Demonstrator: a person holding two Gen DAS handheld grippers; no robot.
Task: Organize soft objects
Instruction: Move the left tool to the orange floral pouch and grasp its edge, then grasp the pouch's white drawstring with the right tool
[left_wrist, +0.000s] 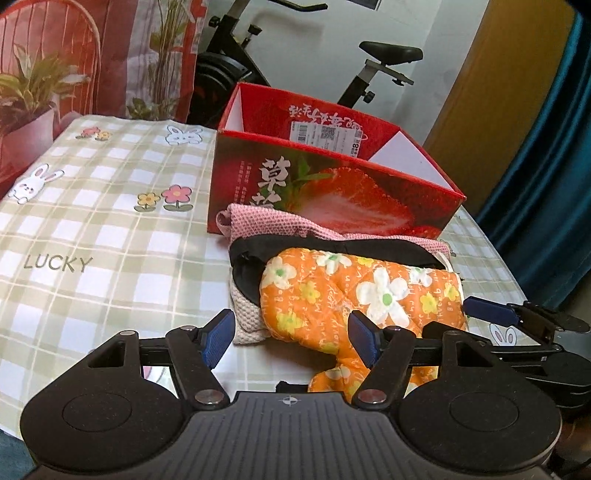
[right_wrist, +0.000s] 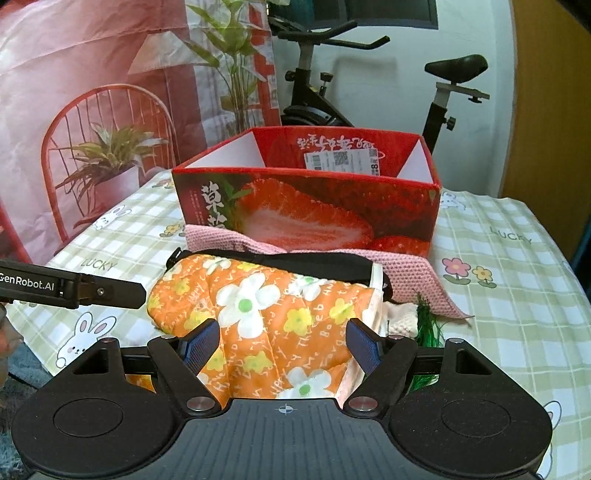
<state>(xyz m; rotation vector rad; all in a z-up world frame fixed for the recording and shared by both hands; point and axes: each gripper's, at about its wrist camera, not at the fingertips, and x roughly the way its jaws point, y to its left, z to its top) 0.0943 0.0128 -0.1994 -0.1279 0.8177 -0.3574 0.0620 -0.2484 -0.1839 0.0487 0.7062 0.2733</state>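
**Soft pile lying before strawberry box**

Left wrist: my left tool (left_wrist: 291, 338) is gaping apart beside the orange floral mitt (left_wrist: 354, 295), atop pink cloth (left_wrist: 258, 218) on the desk (left_wrist: 92, 221).

Right wrist: my right tool (right_wrist: 282, 345) is straddling the mitt, unclamped; red box (right_wrist: 306, 210) is standing behind.

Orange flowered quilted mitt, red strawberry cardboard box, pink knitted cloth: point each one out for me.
Orange flowered quilted mitt (right_wrist: 258, 310): right wrist view, on its white flower.
Red strawberry cardboard box (right_wrist: 306, 218): right wrist view, on its front wall.
Pink knitted cloth (left_wrist: 258, 218): left wrist view, on its left end, against the box.
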